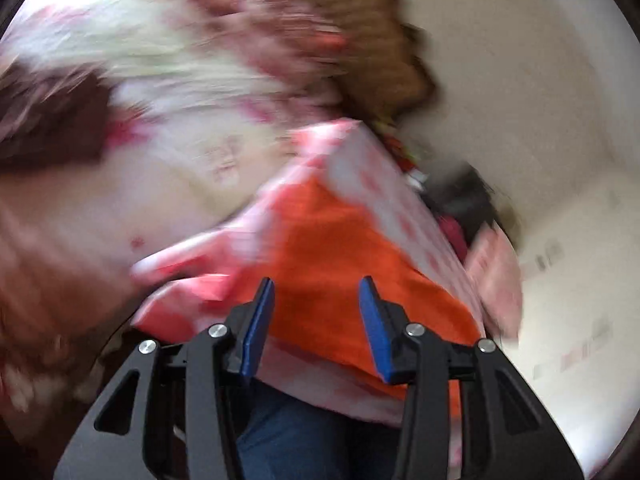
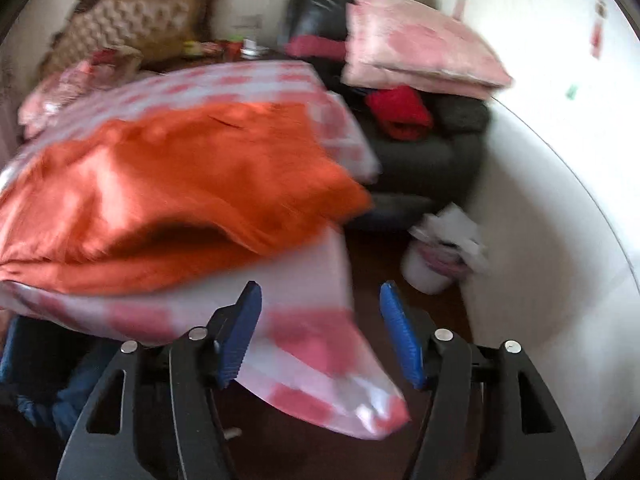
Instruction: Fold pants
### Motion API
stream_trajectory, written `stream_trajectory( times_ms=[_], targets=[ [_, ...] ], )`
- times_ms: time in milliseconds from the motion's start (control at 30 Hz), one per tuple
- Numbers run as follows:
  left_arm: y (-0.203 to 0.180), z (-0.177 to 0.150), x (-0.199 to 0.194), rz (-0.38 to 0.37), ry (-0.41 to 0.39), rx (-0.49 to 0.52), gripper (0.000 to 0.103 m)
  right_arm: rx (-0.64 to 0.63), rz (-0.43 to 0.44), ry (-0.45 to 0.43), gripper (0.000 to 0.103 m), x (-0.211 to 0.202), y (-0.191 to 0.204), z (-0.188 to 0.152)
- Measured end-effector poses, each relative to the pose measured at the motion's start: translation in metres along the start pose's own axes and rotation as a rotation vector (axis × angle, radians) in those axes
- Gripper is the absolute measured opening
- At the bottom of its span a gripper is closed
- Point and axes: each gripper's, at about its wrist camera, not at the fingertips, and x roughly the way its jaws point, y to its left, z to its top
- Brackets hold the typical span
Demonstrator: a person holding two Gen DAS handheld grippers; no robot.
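Orange pants lie bunched on a table draped in a pink-and-white checked cloth. Both views are blurred by motion. My left gripper hovers open just over the near edge of the orange fabric, its blue pads apart with nothing between them. From the right wrist the same orange pants lie in a heap to the upper left. My right gripper is open over the hanging corner of the checked cloth, to the right of the pants and clear of them.
A dark armchair piled with pink cushions and a red garment stands behind the table. A white bin sits on the dark floor by the white wall. A tufted headboard is at the back left. Blue denim shows under the left gripper.
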Motion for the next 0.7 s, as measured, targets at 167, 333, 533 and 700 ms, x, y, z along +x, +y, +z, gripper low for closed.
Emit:
stream_trajectory(
  times_ms=[167, 333, 533, 700],
  targets=[
    [-0.123, -0.062, 0.041, -0.111, 0.113, 0.460, 0.039, 0.269, 0.166, 0.006, 0.062, -0.020, -0.019, -0.006],
    [-0.216, -0.173, 0.107, -0.122, 0.236, 0.914, 0.027, 0.296, 0.500, 0.076, 0.062, -0.020, 0.063, 0.000],
    [-0.246, -0.225, 0.140, -0.079, 0.242, 1.143, 0.028, 0.234, 0.617, 0.147, 0.060, -0.008, 0.156, 0.004],
    [-0.258, -0.227, 0.162, -0.105, 0.254, 1.145, 0.028, 0.104, 0.553, 0.122, 0.059, -0.019, 0.203, -0.006]
  ],
)
